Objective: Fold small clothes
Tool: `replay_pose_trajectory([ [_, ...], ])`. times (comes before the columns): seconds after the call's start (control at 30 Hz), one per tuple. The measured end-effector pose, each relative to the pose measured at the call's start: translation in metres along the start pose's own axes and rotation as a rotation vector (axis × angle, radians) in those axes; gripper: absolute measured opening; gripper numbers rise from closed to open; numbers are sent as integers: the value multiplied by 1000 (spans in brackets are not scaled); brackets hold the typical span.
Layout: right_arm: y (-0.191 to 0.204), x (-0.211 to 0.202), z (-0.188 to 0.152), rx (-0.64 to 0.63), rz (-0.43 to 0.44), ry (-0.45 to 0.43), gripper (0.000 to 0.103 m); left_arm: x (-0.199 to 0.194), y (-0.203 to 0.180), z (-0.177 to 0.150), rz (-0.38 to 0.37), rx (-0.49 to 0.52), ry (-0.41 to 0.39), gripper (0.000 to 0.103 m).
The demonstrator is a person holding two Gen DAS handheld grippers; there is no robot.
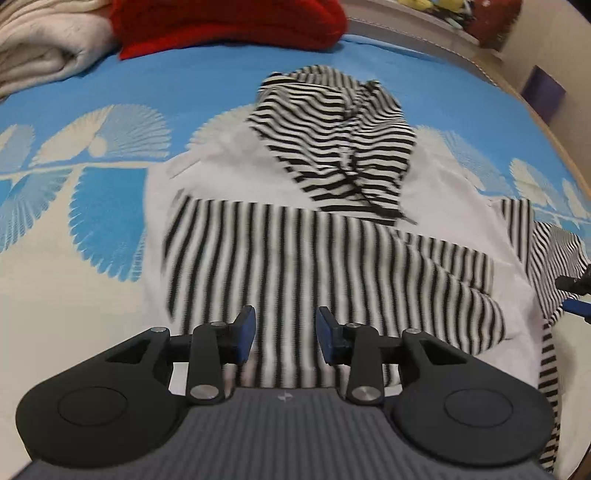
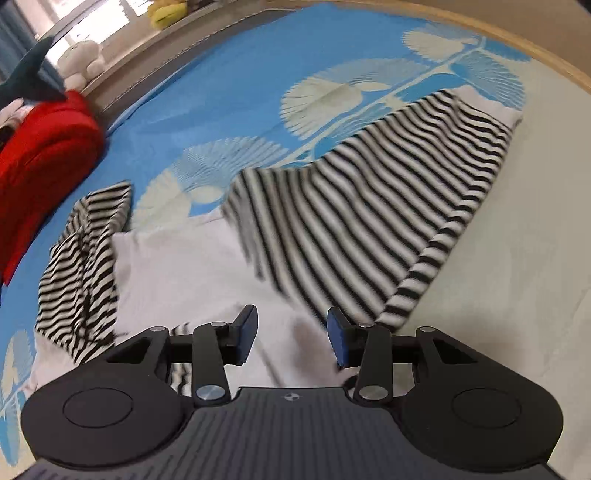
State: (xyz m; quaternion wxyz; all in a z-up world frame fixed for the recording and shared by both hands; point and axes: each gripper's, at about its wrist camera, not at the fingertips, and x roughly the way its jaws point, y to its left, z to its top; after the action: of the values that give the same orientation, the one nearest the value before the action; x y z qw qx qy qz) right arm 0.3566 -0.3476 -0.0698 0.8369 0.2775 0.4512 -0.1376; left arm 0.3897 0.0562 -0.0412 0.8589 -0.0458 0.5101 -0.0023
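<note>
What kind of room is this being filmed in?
Most likely a bedroom. The striped garment lies on a wide blue leaf-patterned bedspread, a folded red blanket sits at its far end, and plush toys line a ledge by the window.

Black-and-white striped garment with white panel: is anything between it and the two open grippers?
Nothing visible. The left gripper and right gripper are open directly over the black-and-white striped garment, no other object between.

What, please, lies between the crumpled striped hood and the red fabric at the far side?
In the left wrist view, only bare blue bedspread separates the striped hood from the red fabric.
</note>
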Motion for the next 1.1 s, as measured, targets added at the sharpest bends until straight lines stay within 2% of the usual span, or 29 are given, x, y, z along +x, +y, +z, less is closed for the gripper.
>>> replay_pose_trajectory([
  [0.13,-24,-2,16,67,-18,-19,43,-5,-18,0,-18,33,-27,40],
  [0.23,-43,-7,30,88,-12,-69,43,-8,-27,5,-31,40,-48,40],
  [0.3,-62,-6,40,120,-14,-93,31,-8,-31,6,-41,36,-48,40],
  [0.37,-88,-4,51,164,-24,-122,27,-7,-32,7,-51,28,-41,40],
  [0.47,-125,5,67,252,-51,-143,30,-5,-34,8,-63,20,-32,40],
  [0.57,-161,25,77,353,6,-141,31,-4,-35,9,-70,19,-30,40],
  [0.63,-176,35,80,380,-27,-162,34,-3,-35,9,-74,20,-27,40],
  [0.8,-192,58,84,430,-20,-188,36,-3,-32,9,-65,22,-24,40],
  [1.1,-197,63,90,470,-18,-234,34,2,-31,10,-61,23,-13,40],
])
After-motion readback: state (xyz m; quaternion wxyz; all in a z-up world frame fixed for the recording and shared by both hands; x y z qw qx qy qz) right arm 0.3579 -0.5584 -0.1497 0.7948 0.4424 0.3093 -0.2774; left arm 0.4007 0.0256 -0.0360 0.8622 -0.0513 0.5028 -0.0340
